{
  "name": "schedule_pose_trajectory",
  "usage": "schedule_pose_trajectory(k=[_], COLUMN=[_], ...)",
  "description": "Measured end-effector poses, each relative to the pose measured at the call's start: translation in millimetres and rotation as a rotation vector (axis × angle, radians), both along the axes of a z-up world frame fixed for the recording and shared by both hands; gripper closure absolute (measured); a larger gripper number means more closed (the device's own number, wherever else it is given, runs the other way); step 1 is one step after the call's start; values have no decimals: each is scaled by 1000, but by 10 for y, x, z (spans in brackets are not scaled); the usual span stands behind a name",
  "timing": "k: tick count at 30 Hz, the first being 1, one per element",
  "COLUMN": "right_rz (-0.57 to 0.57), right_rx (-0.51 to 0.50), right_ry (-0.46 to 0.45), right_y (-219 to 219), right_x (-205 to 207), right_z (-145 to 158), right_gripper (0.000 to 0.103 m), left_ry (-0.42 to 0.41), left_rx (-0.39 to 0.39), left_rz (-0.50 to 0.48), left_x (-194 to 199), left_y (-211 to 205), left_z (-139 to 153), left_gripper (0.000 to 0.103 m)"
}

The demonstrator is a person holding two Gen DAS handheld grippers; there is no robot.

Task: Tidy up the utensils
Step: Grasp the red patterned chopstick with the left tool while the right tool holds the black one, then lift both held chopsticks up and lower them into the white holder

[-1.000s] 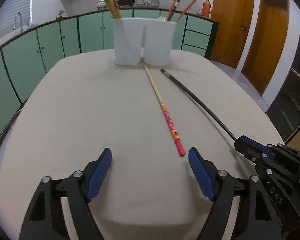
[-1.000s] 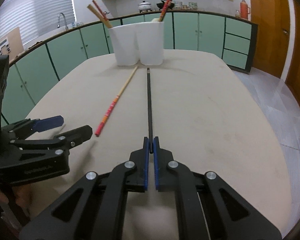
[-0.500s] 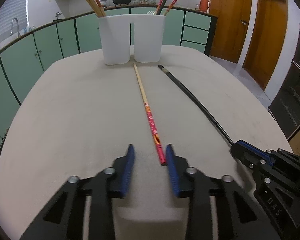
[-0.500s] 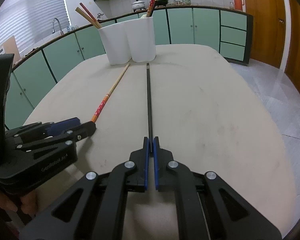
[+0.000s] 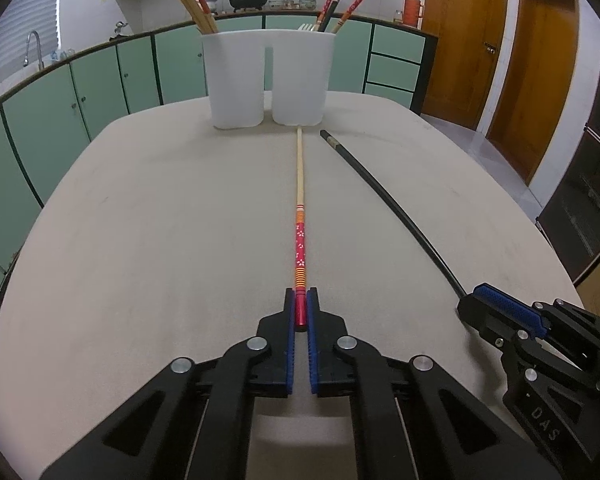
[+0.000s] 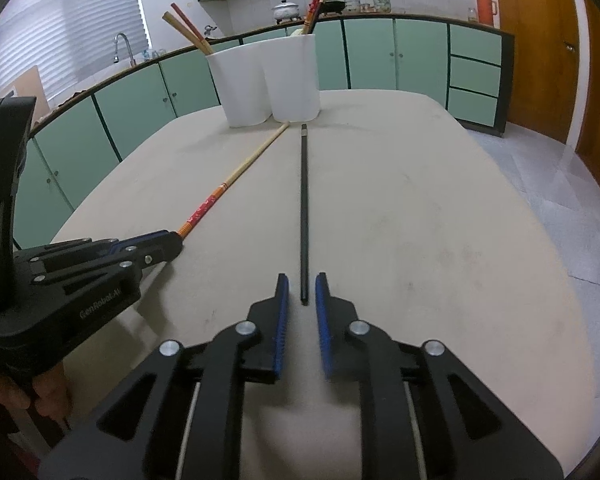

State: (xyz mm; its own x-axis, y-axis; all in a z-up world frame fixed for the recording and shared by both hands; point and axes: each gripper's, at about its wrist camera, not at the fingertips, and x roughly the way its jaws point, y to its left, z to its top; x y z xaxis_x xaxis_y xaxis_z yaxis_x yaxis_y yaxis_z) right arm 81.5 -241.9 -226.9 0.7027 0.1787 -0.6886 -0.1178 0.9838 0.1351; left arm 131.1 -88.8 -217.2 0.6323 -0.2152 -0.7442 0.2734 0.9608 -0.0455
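Observation:
A red-and-wood chopstick [image 5: 300,216] lies on the beige table [image 5: 140,240], pointing at a white two-cup utensil holder [image 5: 268,76]. My left gripper [image 5: 300,300] is shut on its red end. A black chopstick [image 6: 304,208] lies beside it on the table. My right gripper [image 6: 302,284] is open, its pads either side of the black chopstick's near end without touching it. The holder [image 6: 268,76] has several chopsticks standing in both cups. The left gripper [image 6: 168,242] and the red chopstick [image 6: 236,178] also show in the right wrist view.
Green kitchen cabinets [image 5: 100,80] curve behind the table. Wooden doors [image 5: 540,60] stand at the right. A dark cabinet [image 5: 588,184] stands beyond the table's right edge. A sink tap [image 6: 122,46] is at the far left.
My left gripper moved forward and closed on the red chopstick's end. My right gripper, shut on the black chopstick before, has opened and let it go.

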Motion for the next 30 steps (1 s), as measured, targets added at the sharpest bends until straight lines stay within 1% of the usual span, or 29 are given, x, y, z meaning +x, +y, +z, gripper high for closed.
schedule_pose_trajectory(k=[2,5,6,9,11,12,13,20,24,26,28,30], right_rz=[9,15,16,17,17,18,19,18,14,18,24,26], right_rx=[-16,-71,-82,-84,-90,-95,-98,-81,-67,-87,-99,-90], right_ry=[0,-10,-12,-12,-13,-14,-14,-6,-39,-73,-110,-141], right_y=[30,104,116,115,123,131,135,98,48,46,32,1], right_x=[-6,-21,-21,-19,-15,-12,-9,5,-24,-48,-66,-72], right_z=[-7,-25,-31,-36,-39,-41,-41,13,155,275,428,569], right_gripper=[85,85,87,90,94,98,99,100,100,100,100,100], left_ry=[3,4,4,3,1,1,1,20,-23,-49,-79,-121], left_rx=[-5,-8,-9,-10,-9,-10,-9,-18,-11,-12,-15,-17], left_rz=[1,4,5,12,15,17,18,8,2,3,4,7], left_x=[4,9,11,13,13,12,13,12,-47,-65,-83,-102], left_y=[4,6,3,1,-6,-7,-6,36,118,154,198,240], left_z=[-4,-3,-1,-4,-5,-6,-5,46,239,365,525,713], left_gripper=[98,98,98,97,97,97,97,98,98,98,98,98])
